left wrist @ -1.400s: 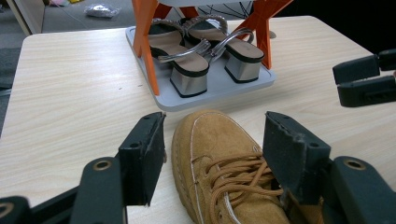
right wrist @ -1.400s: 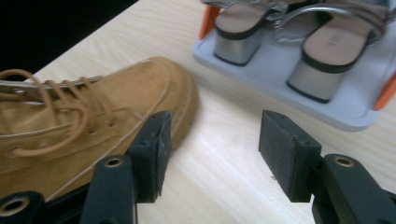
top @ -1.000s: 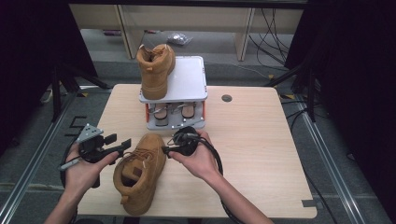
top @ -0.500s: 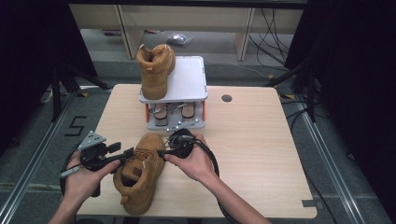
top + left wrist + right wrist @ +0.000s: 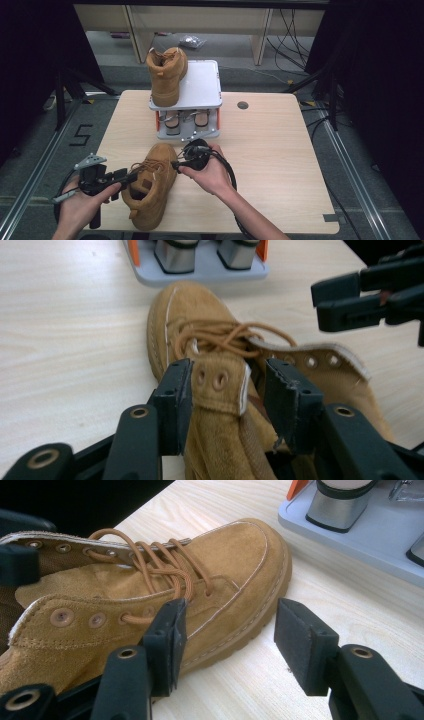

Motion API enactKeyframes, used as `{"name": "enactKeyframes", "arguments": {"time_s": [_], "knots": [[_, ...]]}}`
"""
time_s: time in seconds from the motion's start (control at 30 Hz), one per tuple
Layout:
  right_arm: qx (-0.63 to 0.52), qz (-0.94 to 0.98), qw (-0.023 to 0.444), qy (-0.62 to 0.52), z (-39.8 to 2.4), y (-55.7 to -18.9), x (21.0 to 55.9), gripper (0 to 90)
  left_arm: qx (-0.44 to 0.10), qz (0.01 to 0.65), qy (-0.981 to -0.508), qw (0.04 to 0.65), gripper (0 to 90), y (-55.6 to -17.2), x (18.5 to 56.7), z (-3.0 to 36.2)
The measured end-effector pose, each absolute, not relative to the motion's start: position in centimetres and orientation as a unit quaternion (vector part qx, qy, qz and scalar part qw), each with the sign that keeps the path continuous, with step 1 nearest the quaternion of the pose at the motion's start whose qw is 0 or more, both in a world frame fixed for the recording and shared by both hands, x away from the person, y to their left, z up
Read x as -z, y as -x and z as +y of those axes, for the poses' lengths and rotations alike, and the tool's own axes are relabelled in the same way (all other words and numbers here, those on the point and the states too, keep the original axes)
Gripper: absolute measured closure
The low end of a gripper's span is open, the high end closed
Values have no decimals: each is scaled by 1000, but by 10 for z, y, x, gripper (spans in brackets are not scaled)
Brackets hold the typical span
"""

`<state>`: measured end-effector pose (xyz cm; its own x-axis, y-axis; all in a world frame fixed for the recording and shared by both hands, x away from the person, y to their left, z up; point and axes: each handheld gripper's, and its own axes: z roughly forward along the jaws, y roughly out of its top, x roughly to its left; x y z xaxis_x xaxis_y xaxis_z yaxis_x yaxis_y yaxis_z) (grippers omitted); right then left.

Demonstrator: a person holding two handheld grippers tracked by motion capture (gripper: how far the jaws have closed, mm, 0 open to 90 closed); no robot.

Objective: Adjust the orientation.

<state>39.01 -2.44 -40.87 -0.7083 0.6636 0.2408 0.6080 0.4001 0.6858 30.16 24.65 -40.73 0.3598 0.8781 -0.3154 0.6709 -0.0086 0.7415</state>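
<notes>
A tan lace-up boot (image 5: 150, 187) lies on the wooden table, toe toward the rack. My left gripper (image 5: 132, 175) reaches into its ankle opening from the left. In the left gripper view the jaws (image 5: 227, 375) straddle the boot's collar flap (image 5: 220, 382); they have just been closing, one pad sits against the flap and the other stands off it. My right gripper (image 5: 177, 164) hovers open at the boot's right side by the laces (image 5: 165, 560), with one jaw in front of the upper (image 5: 232, 617) and one over bare table. A second tan boot (image 5: 165, 75) stands on the rack.
A grey two-level shoe rack (image 5: 200, 87) stands at the table's far middle, with heeled shoes (image 5: 202, 120) on its lower shelf. A round cable hole (image 5: 243, 105) lies to its right. The table's right half (image 5: 280, 160) is bare wood.
My left gripper has moved right onto the boot's collar and its jaws have narrowed around the flap. The right hand has stayed put beside the boot.
</notes>
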Motion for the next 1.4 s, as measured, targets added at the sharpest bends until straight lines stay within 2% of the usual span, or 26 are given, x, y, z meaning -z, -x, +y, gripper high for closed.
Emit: {"name": "enactKeyframes", "arguments": {"time_s": [0.1,0.2,0.33,0.4,0.5,0.57,0.77,0.97,1.23,1.4], "knots": [[-395,835,35,-382,-24,-390,409,472,-110,550,-714,419,557,-303,413,249],[-392,836,36,-383,-26,-391,410,470,-102,568,-692,434,591,-303,418,249],[-391,835,36,-385,-27,-392,412,469,-94,566,-704,418,623,-303,417,253],[-391,834,37,-387,-27,-391,412,468,-94,573,-694,425,623,-304,416,251],[-390,835,37,-386,-28,-391,412,467,-82,575,-699,418,584,-305,414,253],[-390,834,41,-387,-29,-392,412,466,-76,577,-704,407,523,-304,414,252],[-386,834,39,-392,-31,-392,413,465,-63,594,-692,405,494,-302,420,253],[-386,839,45,-381,-32,-394,414,464,-60,580,-721,375,584,-303,417,247],[-383,839,42,-383,-32,-394,415,462,-68,576,-731,360,721,-305,416,248],[-382,841,49,-380,-35,-395,415,460,-92,563,-742,352,754,-308,413,248]]}}
